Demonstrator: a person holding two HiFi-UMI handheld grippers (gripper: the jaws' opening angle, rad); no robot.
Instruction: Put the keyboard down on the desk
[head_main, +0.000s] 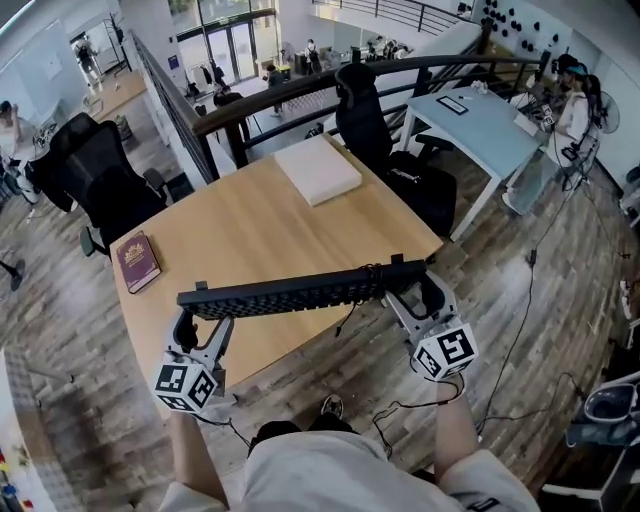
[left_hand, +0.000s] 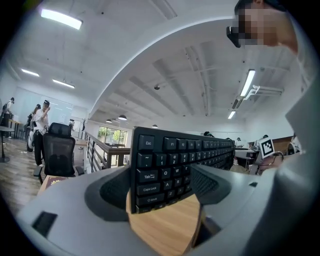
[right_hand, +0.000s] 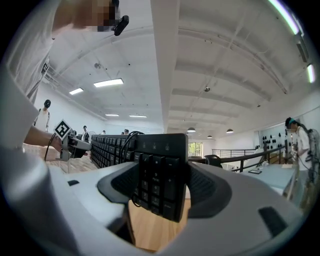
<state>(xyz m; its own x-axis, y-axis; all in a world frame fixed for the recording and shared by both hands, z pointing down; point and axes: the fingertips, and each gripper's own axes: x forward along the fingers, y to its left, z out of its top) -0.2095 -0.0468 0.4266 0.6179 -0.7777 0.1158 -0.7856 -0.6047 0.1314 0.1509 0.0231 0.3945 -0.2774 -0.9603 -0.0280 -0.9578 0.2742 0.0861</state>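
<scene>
Wooden desk (head_main: 260, 230) in an open office, dark red book (head_main: 138, 261) and white box (head_main: 317, 168) on it; black keyboard (head_main: 300, 293) held over the desk's near edge, tipped up on its long edge; can't tell if it touches the wood; left claw (head_main: 205, 318) clamped on the Esc/Tab end; right claw (head_main: 412, 292) clamped on the numpad end; cable (head_main: 351, 318) hanging below.

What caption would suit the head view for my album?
Left tongs and right tongs hold a black keyboard by its ends above a wooden desk.
</scene>
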